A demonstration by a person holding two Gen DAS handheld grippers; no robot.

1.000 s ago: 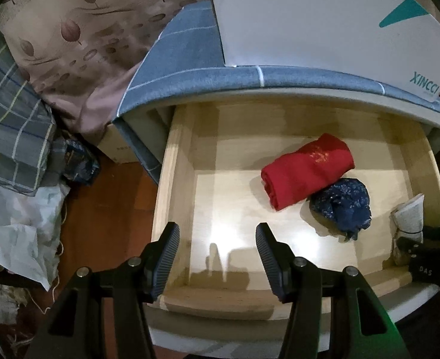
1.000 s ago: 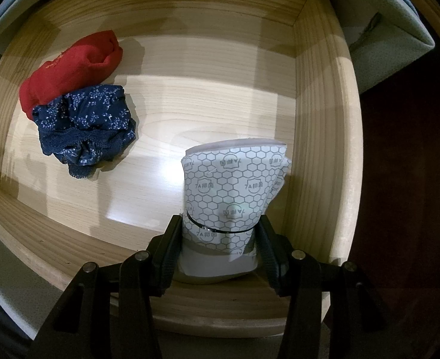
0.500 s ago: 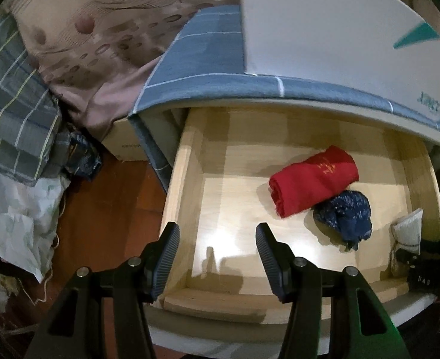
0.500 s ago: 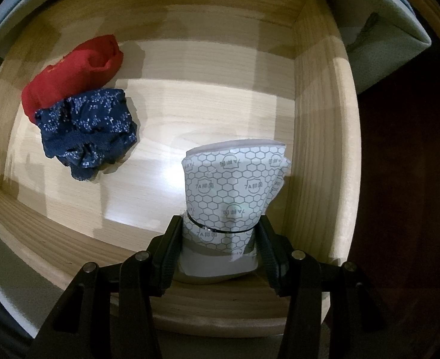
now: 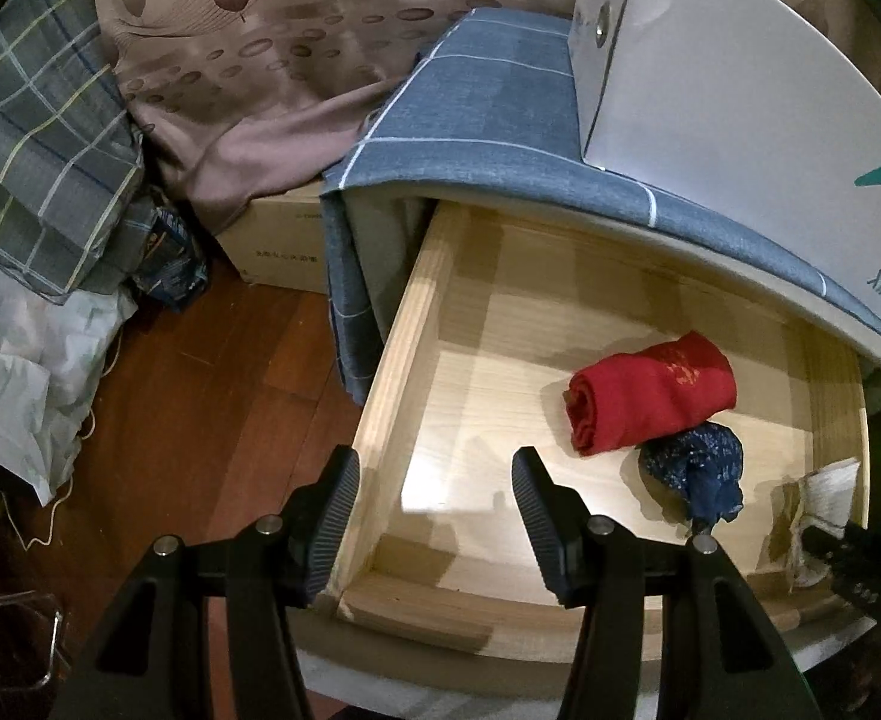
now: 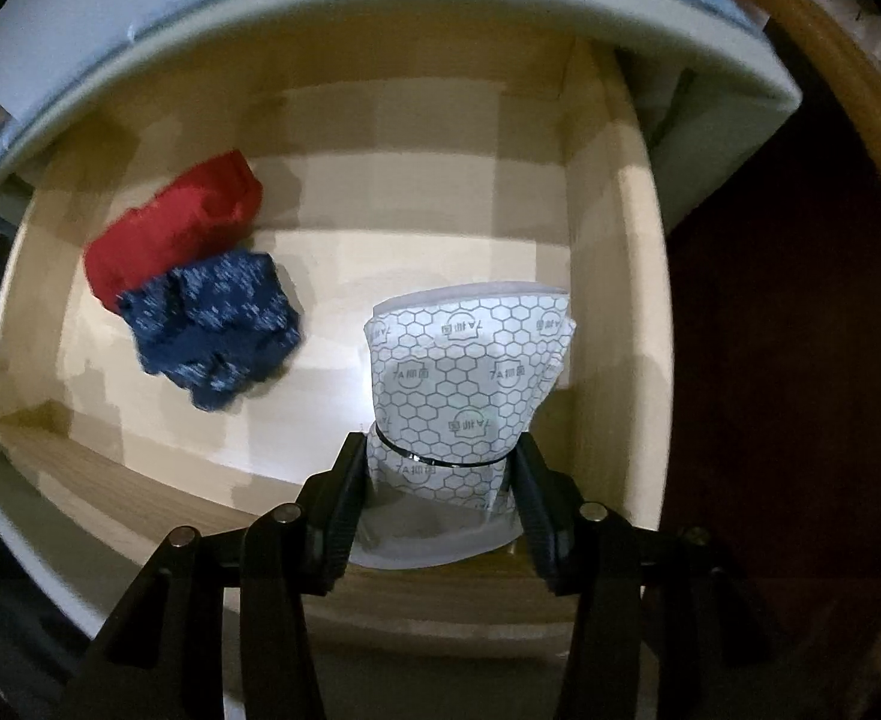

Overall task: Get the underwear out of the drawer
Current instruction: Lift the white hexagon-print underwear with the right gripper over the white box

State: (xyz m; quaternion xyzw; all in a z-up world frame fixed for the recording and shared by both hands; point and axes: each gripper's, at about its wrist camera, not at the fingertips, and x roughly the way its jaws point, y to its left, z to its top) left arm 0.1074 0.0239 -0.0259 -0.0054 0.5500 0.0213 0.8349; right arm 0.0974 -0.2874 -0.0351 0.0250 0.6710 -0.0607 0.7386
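Three garments in the open wooden drawer (image 5: pixel 392 360): red rolled underwear (image 5: pixel 650 399) mid-floor, crumpled navy underwear (image 5: pixel 695 468) touching its near side, white hexagon-print underwear (image 6: pixel 470 384) by the right wall. Bare drawer floor broad toward the left wall and front lip. Overhanging the drawer's back, a blue checked cloth (image 5: pixel 488 114) with a white box (image 5: pixel 728 78) on top. Left of the drawer, wooden floor (image 5: pixel 200 396), a cardboard box (image 5: pixel 278 252), piled bedding (image 5: pixel 44 138) and crumpled plastic (image 5: pixel 20 372). Left gripper (image 5: pixel 434 495) above the drawer's front-left corner, fingers spread and holding nothing, one each side of the left wall, well apart from the clothes. Right gripper (image 6: pixel 437 468) pointing down, fingers pinching the white bundle at its banded lower end, blurred drawer beneath.
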